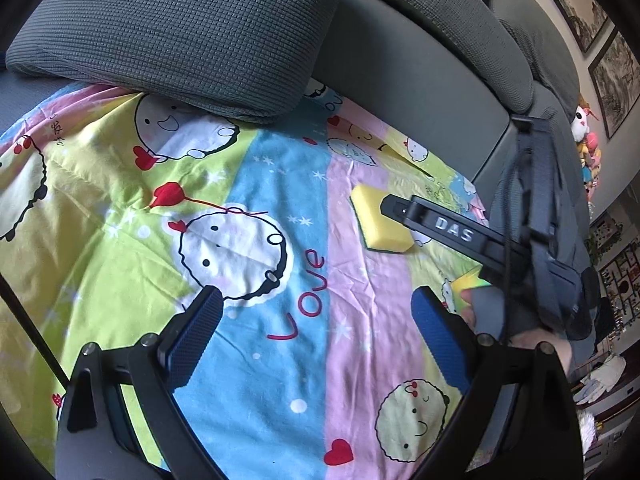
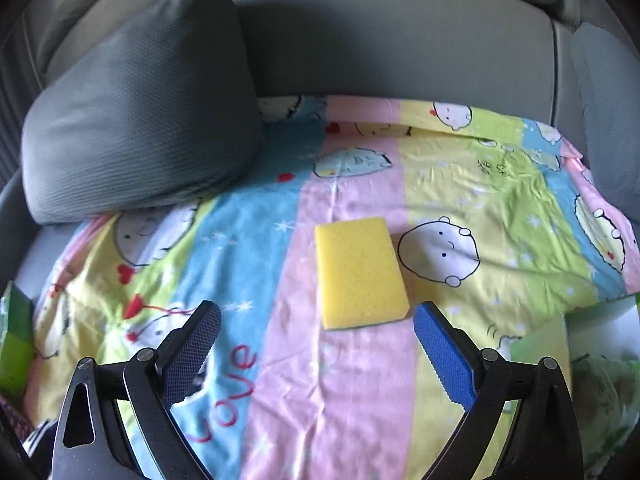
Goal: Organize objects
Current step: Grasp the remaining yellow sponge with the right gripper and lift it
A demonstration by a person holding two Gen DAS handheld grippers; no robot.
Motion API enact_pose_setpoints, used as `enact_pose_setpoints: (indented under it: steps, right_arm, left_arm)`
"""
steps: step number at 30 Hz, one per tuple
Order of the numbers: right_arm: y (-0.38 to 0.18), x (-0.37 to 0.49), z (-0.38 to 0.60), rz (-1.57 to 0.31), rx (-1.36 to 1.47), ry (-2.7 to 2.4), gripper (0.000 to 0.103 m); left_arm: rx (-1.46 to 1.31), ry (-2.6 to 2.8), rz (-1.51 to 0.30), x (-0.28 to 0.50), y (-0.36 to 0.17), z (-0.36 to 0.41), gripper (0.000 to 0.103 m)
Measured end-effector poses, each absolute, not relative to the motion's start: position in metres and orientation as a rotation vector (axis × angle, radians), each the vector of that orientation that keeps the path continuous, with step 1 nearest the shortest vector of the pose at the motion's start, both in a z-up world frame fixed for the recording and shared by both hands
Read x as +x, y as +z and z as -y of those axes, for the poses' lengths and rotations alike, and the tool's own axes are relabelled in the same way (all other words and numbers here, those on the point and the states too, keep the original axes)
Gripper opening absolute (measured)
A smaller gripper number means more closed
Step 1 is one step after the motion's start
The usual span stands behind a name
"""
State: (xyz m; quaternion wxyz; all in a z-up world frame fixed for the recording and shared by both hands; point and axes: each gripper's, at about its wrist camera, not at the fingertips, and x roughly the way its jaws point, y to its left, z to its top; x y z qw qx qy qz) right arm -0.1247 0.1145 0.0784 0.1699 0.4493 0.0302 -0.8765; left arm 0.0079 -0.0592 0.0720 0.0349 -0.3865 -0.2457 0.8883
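Observation:
A yellow sponge (image 2: 360, 272) lies flat on the cartoon-print sheet (image 2: 280, 380). My right gripper (image 2: 318, 316) is open just in front of it, the sponge's near end close to the blue right pad (image 2: 444, 356), with nothing held. In the left wrist view the same sponge (image 1: 380, 220) sits to the right, partly covered by a black finger (image 1: 438, 227) of the right gripper, marked DAS. My left gripper (image 1: 318, 304) hangs open over the sheet (image 1: 260, 360) near the word Love, well short of the sponge and empty.
A grey cushion (image 1: 180, 32) (image 2: 140, 112) rests on the sheet's far left against the sofa back (image 2: 400, 40). Green packaging shows at the left edge (image 2: 16, 340) and at the right (image 2: 560, 344). A gloved hand (image 1: 492, 312) holds the right tool.

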Motion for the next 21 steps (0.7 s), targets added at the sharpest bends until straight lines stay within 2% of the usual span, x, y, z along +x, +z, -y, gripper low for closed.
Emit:
enact_pose_setpoints:
  steps: [7,11,21]
  right_arm:
    - [0.048,-0.162,-0.111,-0.097,1.326,-2.524,0.098]
    - [0.030,-0.180,-0.114,-0.191,1.399,-2.572,0.098]
    - [0.008,-0.191,-0.120,-0.179,1.397,-2.557,0.097]
  left_arm:
    - [-1.212,2.737,0.729,0.006,0.071,0.058,0.095]
    - [-1.230,2.744,0.714,0.006,0.071,0.056,0.095]
    - [-1.221,2.743,0.652,0.006,0.075,0.042,0.095]
